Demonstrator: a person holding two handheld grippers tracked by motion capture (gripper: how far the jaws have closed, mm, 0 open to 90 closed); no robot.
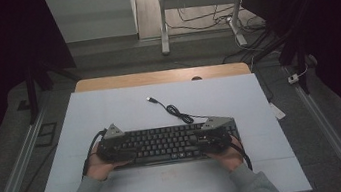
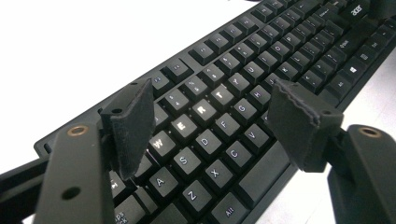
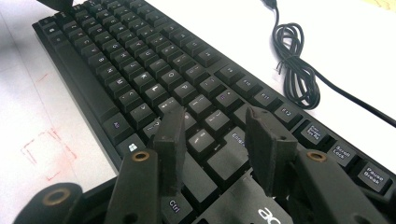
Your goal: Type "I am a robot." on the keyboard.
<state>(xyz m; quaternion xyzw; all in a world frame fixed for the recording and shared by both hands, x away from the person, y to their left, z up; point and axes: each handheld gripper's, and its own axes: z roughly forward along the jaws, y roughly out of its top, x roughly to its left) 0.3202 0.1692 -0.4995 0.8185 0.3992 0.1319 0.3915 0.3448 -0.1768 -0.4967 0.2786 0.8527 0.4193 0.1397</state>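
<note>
Keyboard (image 1: pixel 165 143) sits near the surface's (image 1: pixel 110 109) front edge, long axis 9-to-3. Left gripper (image 2: pixel 210 121) hovers over its 9 o'clock end, right gripper (image 3: pixel 215 144) over 3; both jaws open, holding nothing.

Black keyboard (image 1: pixel 167 143), white-lettered keys, white table (image 1: pixel 110 109)

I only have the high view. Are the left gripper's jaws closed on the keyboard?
Observer: No. The left gripper is open, with its jaws apart above the lettered keys W to T on the keyboard.
Operator: And the right one?
Observer: The right gripper is open too, and the Enter key lies between its jaws.
Operator: Any marking nearby?
Observer: A white logo shows at that gripper's base.
</note>
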